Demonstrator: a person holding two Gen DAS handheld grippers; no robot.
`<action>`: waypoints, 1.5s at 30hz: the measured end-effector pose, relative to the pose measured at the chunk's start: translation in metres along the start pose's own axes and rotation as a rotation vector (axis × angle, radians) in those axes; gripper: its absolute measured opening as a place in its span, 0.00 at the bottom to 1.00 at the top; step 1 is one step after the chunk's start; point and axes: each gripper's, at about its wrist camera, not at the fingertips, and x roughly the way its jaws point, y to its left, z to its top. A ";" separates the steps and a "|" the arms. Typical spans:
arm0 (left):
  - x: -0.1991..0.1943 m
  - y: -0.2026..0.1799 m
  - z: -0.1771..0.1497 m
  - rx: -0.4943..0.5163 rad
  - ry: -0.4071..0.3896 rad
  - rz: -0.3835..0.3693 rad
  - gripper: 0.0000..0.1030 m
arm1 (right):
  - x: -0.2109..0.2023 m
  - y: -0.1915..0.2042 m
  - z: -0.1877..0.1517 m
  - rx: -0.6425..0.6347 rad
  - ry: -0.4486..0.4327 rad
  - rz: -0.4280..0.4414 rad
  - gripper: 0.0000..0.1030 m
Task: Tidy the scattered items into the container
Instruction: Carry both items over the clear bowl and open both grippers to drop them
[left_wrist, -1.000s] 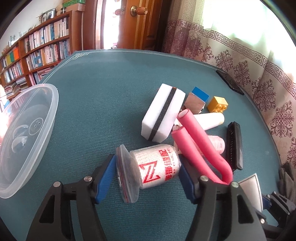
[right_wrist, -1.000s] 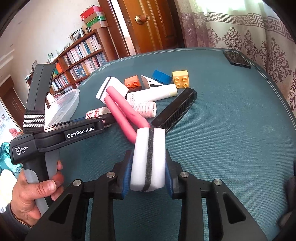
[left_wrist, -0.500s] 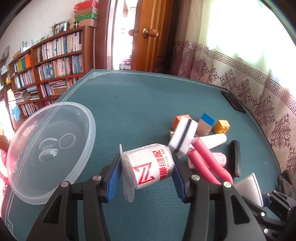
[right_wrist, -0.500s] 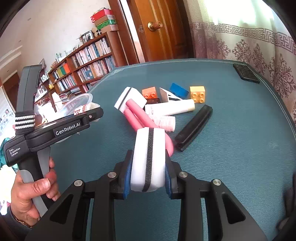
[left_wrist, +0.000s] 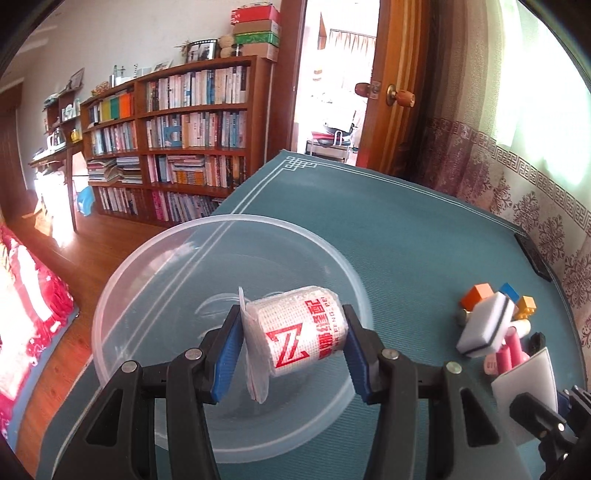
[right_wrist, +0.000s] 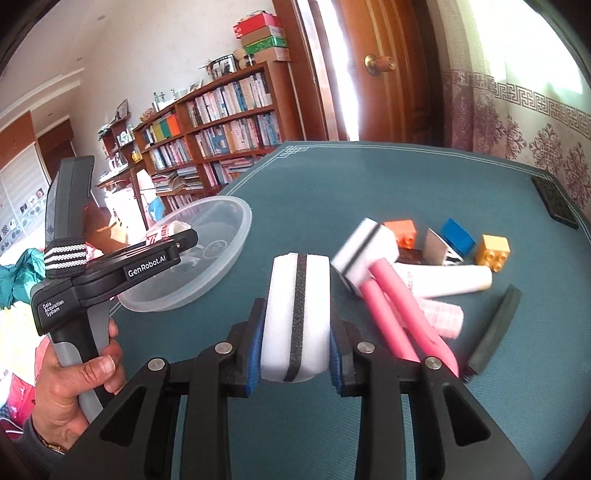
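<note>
My left hand-held gripper (left_wrist: 293, 341) held the bandage roll (left_wrist: 301, 338) over the bowl (left_wrist: 110, 295) at lower centre; releasing low seemed best, while my right hand-held gripper (right_wrist: 295, 349) held a sponge (right_wrist: 295, 314).

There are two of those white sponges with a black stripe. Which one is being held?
The sponge clamped between the right gripper's blue pads. The other sponge lies in the pile, resting on the pink foam tubes.

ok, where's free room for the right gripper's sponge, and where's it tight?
Free: the clear bowl floor looks bare under the left gripper holding the bandage roll; also the teal cloth between bowl and pile, and toward the door. Crowded: the pink foam tubes and blocks cluster beside the right gripper.
</note>
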 end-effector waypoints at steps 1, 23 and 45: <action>0.001 0.007 0.001 -0.011 0.001 0.009 0.54 | 0.004 0.006 0.004 -0.010 -0.004 0.008 0.31; 0.009 0.075 -0.001 -0.085 0.023 0.067 0.80 | 0.111 0.080 0.058 -0.098 0.039 0.127 0.32; 0.003 0.076 -0.003 -0.110 0.021 0.065 0.88 | 0.095 0.067 0.045 -0.069 0.023 0.095 0.55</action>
